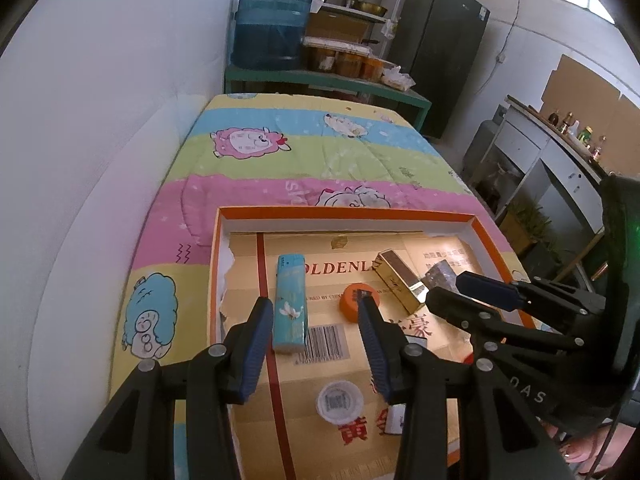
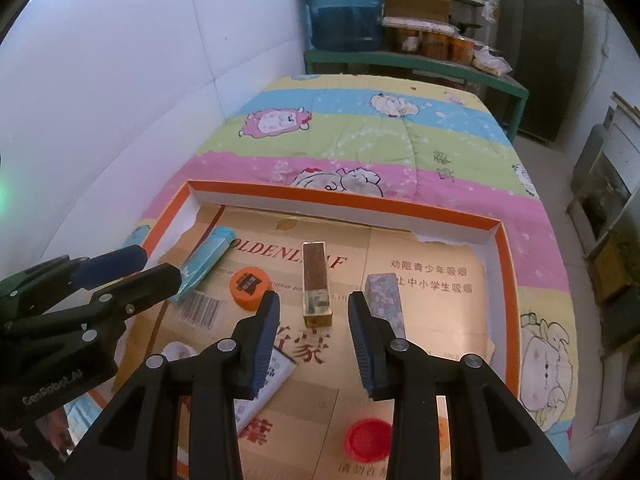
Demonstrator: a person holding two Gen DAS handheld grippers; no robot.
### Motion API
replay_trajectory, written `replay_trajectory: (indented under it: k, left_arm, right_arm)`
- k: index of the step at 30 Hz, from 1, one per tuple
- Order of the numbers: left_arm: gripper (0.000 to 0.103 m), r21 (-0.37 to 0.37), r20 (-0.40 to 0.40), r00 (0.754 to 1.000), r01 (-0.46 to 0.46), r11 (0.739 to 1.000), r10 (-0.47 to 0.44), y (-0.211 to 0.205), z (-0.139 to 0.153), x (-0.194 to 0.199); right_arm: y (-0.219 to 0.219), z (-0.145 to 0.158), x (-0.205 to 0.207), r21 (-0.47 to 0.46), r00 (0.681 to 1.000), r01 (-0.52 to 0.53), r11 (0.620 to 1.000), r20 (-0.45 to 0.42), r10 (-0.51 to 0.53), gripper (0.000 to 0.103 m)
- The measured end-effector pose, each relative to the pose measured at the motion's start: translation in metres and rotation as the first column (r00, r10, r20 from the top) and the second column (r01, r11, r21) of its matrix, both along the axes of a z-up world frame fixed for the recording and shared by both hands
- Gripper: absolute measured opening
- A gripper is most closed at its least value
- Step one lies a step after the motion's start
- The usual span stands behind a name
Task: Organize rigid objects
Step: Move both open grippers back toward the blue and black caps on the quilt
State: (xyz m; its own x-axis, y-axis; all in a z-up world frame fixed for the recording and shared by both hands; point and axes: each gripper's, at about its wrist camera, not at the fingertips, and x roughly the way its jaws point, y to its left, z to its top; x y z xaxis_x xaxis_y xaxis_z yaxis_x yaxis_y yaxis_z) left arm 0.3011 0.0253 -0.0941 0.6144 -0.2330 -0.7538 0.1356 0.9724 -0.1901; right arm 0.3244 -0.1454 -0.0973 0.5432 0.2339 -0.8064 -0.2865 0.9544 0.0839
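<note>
Below right claw (image 2: 314, 340), gold box (image 2: 317, 284), between parted jaws, untouched

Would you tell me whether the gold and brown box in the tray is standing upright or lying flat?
Lying flat: the gold and brown box rests on its long side on the tray's cardboard floor.

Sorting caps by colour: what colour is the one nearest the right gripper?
Red cap, clearest in the right wrist view.

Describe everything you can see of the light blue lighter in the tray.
The light blue lighter is a long, flat-sided block, printed with a small white flower and pale at its near end. It lies flat on the cardboard lining inside the orange tray, towards its left side. Nothing grips it; only the cardboard touches it.
</note>
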Motion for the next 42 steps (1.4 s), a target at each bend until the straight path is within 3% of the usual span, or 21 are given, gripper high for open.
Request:
replay_trajectory:
  k: [42]
  left_arm:
    - [0.044,-0.039,0.116,0.993,0.034,0.999,-0.029,-0.005,0.056,-0.093]
  right_arm:
    - [-0.001,0.061,-0.099,0.020,0.994,0.016,1.000,0.106,-0.018,0.036]
